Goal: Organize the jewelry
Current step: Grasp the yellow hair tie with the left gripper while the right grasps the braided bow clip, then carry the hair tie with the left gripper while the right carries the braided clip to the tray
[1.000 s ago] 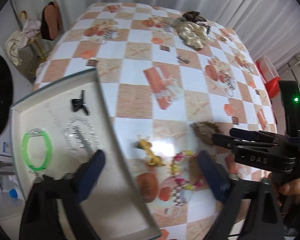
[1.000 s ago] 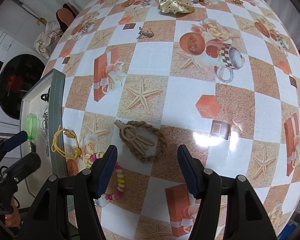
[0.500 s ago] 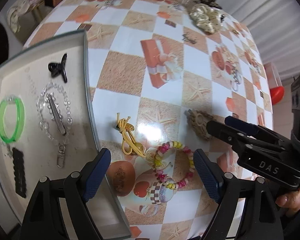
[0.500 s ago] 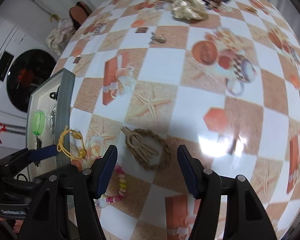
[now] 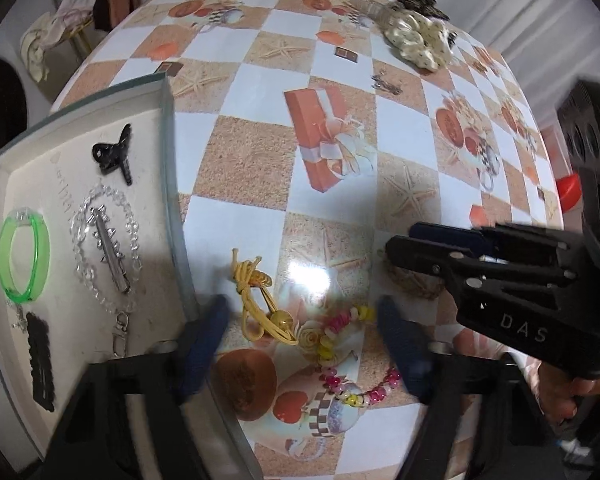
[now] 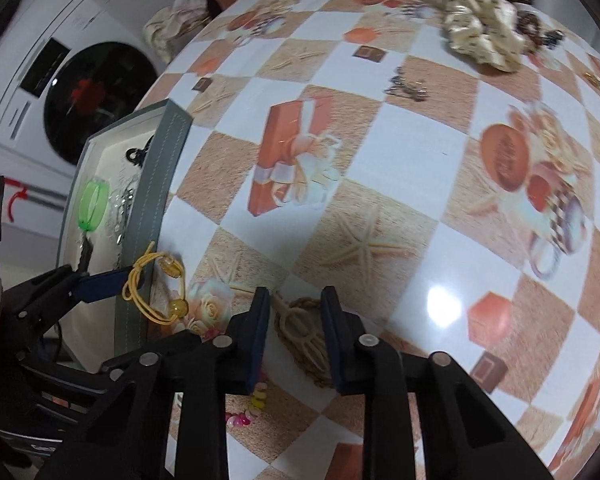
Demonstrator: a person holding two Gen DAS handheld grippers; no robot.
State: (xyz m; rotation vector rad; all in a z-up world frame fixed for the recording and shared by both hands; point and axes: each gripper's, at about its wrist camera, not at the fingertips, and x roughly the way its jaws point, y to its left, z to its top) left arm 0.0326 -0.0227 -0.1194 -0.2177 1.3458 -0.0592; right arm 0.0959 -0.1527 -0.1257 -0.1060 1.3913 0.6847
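Note:
A grey-rimmed white tray at the left holds a green bangle, a clear bead chain, a black clip and a black hair clip. On the table lie a yellow cord bracelet, a pink-and-yellow bead bracelet and a braided tan rope bracelet. My left gripper is open, its fingers either side of the yellow and bead bracelets. My right gripper has its jaws closed in narrowly around the rope bracelet; contact is unclear.
A cream scrunchie and dark hair ties lie at the far table edge, with a small metal charm nearer. A washing machine stands beyond the table on the left. The tray also shows in the right wrist view.
My right gripper has come down and narrowed its jaws around the rope bracelet. My left gripper has moved closer over the yellow and bead bracelets, still open.

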